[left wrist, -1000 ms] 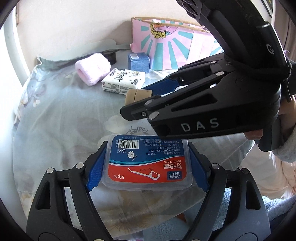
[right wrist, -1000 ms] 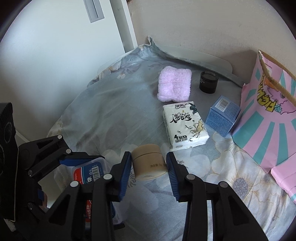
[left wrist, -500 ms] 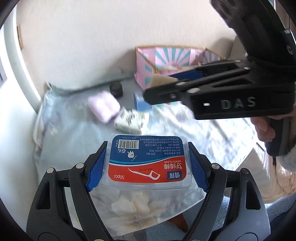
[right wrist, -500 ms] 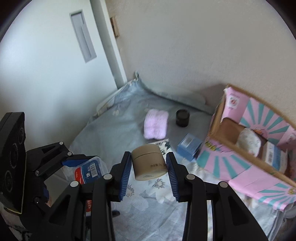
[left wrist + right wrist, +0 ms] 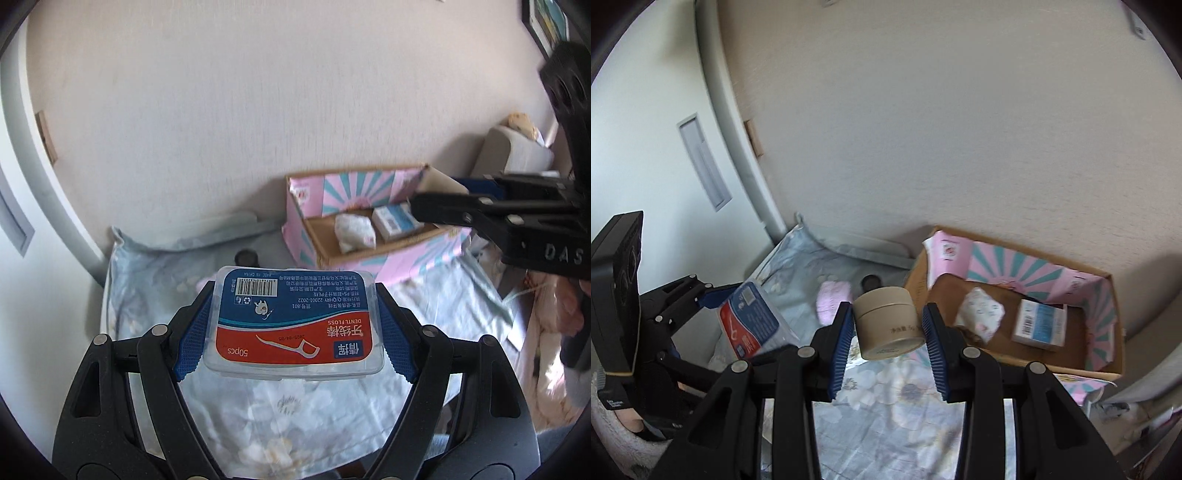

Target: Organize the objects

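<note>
The left claw (image 5: pixel 295 325) pinches a clear plastic floss box (image 5: pixel 297 323) by its 2 short sides, the blue pads (image 5: pixel 194 338) pressed flat against it; the box sits level, its blue and red label facing up and marked "50pcs". The right claw (image 5: pixel 888 332) pinches a beige jar (image 5: pixel 888 319) between its blue pads (image 5: pixel 842 345), the jar tilted with its base toward the camera and a line of small print on its side. Both claws hang in the air above a bed covered with a pale blue flowered sheet (image 5: pixel 897 391), apart from it. In the left wrist view the right claw (image 5: pixel 436 195) reaches in from the right edge, its tips over the open pink and teal cardboard box (image 5: pixel 332 192) that stands on the bed against the wall. In the right wrist view the left claw (image 5: pixel 746 314) shows at the left with the floss box (image 5: pixel 750 319) tilted in it, and part of a hand and a fuzzy sleeve (image 5: pixel 613 435) below. Inside the cardboard box (image 5: pixel 1104 314) lie 1 crumpled white packet (image 5: pixel 980 314) and 1 small blue and white carton (image 5: pixel 1038 325), side by side and apart. On the sheet near the wall lie a pink folded cloth (image 5: pixel 831 299) and, just beside it, a small dark jar (image 5: pixel 870 282).
</note>
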Demonstrator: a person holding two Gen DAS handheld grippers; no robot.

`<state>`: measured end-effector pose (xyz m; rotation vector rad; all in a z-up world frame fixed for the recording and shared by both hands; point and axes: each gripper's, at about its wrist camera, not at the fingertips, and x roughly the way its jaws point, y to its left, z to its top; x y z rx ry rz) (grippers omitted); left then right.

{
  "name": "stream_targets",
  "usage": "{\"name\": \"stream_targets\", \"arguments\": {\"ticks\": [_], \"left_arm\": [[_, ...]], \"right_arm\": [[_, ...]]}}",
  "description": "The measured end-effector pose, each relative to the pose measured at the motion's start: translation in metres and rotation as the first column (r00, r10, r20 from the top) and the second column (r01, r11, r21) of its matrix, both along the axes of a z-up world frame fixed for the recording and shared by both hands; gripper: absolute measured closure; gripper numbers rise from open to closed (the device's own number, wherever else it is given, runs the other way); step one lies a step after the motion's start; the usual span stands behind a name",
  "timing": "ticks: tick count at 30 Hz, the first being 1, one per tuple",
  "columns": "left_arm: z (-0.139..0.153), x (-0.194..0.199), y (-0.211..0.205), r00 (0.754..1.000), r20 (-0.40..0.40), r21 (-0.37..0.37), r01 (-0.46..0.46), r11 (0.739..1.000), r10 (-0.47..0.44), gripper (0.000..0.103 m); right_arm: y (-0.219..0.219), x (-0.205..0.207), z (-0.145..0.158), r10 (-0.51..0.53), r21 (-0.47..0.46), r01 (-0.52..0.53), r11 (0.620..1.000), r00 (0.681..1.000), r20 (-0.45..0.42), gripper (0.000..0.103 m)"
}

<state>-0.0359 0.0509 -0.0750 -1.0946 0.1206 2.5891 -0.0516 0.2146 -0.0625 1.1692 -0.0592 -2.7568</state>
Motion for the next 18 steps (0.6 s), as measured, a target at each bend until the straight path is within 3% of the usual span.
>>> {"name": "stream_targets", "arguments": {"ticks": [8, 18], "left_arm": [[0.021, -0.023, 0.029, 0.999, -0.023, 0.017, -0.024, 1.0, 0.025, 0.025], [0.021, -0.031, 0.07, 0.998, -0.022, 0.026, -0.061, 0.998, 0.062, 0.025]], "right_arm": [[0.044, 0.008, 0.011, -0.123, 0.011, 0.123, 0.992, 0.992, 0.0, 0.068], [0.096, 0.025, 0.013, -0.222, 0.024, 0.222, 0.975, 0.975, 0.005, 0.068]]}}
